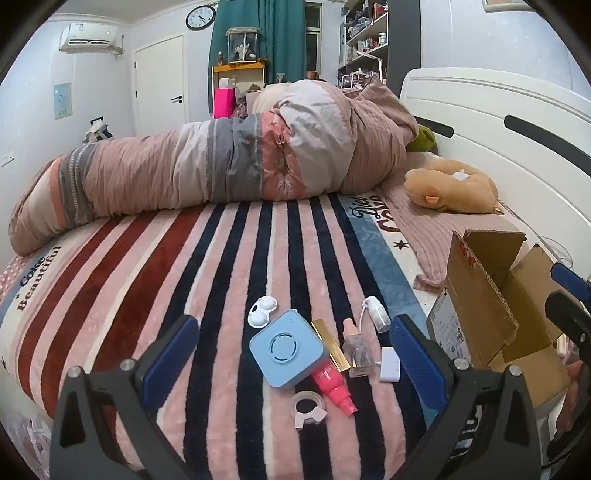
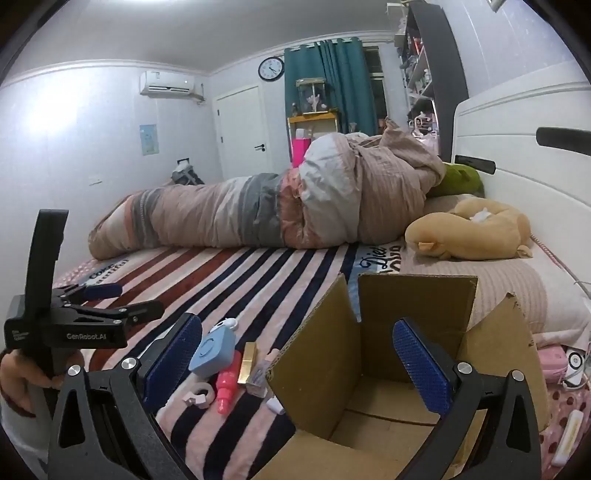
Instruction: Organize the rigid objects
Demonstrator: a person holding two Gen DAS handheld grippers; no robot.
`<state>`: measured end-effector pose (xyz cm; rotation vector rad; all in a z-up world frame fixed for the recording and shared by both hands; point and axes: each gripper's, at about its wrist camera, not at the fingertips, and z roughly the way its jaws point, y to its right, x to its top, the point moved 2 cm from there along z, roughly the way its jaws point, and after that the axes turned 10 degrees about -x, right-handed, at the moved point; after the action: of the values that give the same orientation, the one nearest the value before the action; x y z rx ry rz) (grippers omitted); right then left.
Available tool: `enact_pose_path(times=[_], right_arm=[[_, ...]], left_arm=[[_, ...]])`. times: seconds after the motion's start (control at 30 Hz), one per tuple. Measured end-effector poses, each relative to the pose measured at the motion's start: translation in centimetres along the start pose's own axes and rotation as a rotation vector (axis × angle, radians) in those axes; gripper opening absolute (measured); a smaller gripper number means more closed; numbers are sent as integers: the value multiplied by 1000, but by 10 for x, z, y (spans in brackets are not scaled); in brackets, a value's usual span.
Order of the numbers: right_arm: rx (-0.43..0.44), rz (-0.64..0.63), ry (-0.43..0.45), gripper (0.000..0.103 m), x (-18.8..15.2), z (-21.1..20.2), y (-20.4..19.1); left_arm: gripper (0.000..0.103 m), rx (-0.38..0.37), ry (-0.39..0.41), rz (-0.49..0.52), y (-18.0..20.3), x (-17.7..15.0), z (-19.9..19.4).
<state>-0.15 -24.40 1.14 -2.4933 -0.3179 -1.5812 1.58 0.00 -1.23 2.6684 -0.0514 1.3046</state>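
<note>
1. Striped blanket (image 1: 221, 266) is covering the bed, with "Coke Beautiful" lettering showing at its left edge.
2. Rolled duvet (image 1: 229, 162) is lying across the blanket's far side.
3. Tan plush toy (image 1: 452, 186) is resting near the white headboard (image 1: 498, 122); green plush (image 2: 458, 179) is sitting behind it, partly hidden.
4. Wall clock (image 1: 200, 17) is hanging beside the teal curtain (image 1: 266, 33).
5. Air conditioner (image 2: 168, 85) is sitting high on the wall, left of the white door (image 2: 242, 129).
6. Pink bag (image 1: 224, 101) is standing past the duvet.

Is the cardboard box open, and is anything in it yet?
Open: the cardboard box has its flaps standing up. Its visible floor is bare cardboard; the near corners are hidden behind the right gripper.
</note>
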Motion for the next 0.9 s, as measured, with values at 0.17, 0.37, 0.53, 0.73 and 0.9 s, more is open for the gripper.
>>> enact_pose_path(times=[0.17, 0.37, 0.53, 0.73, 0.9], right_arm=[[17, -6, -1, 103, 0, -4, -5], [37, -10, 2, 103, -3, 2, -1], [18, -33, -2, 103, 1, -4, -17], [16, -34, -5, 103, 2, -5, -18], [13, -37, -9, 103, 2, -4, -20]], left_arm=[[103, -1, -6, 1, 0, 0, -1], [103, -10, 2, -4, 7, -1, 7], [103, -47, 9, -19, -5, -5, -5], [103, -71, 13, -11, -4, -6, -10], [103, -81, 9, -11, -3, -7, -11]])
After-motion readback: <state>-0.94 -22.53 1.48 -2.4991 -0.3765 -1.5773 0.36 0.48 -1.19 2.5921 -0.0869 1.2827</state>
